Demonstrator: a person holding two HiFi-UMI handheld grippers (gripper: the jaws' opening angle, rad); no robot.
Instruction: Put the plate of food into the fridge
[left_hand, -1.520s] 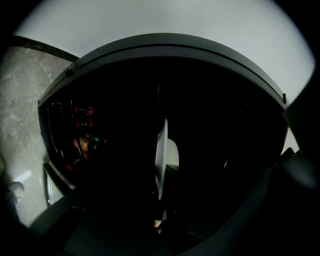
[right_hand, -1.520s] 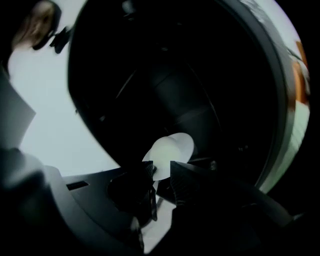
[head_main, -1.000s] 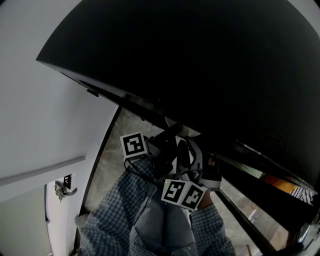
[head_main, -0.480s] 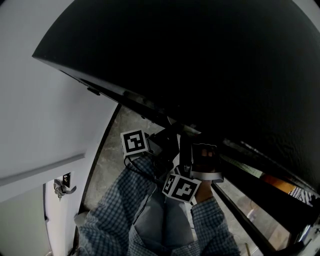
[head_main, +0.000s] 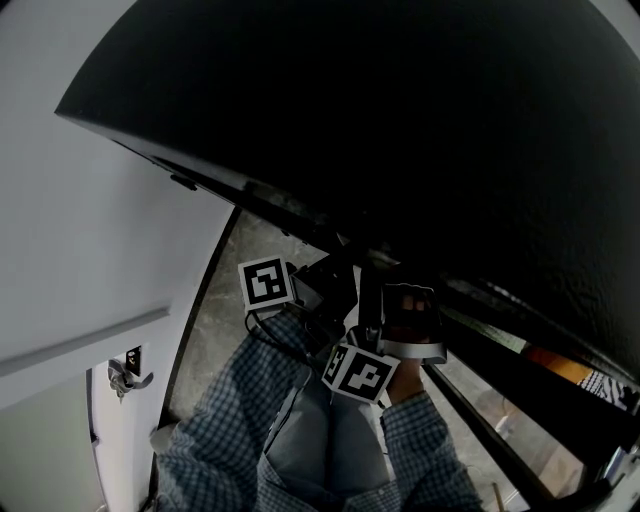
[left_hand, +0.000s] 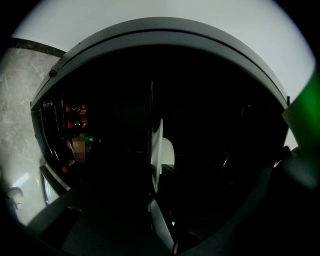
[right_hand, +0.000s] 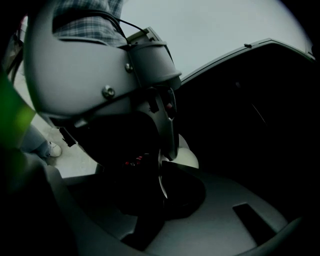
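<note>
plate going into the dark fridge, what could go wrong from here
Slip: the left claw and right claw seem to pinch only the thin rim of the plate, so uneven motion between them could tilt it and spill whatever it carries.
Bump: the inside of the fridge is nearly black in both gripper views, so the plate's far edge may hit a shelf that cannot be seen.

Grey stone floor (head_main: 215, 300); door handle (head_main: 128, 377) low left; white wall (head_main: 90, 230).
</note>
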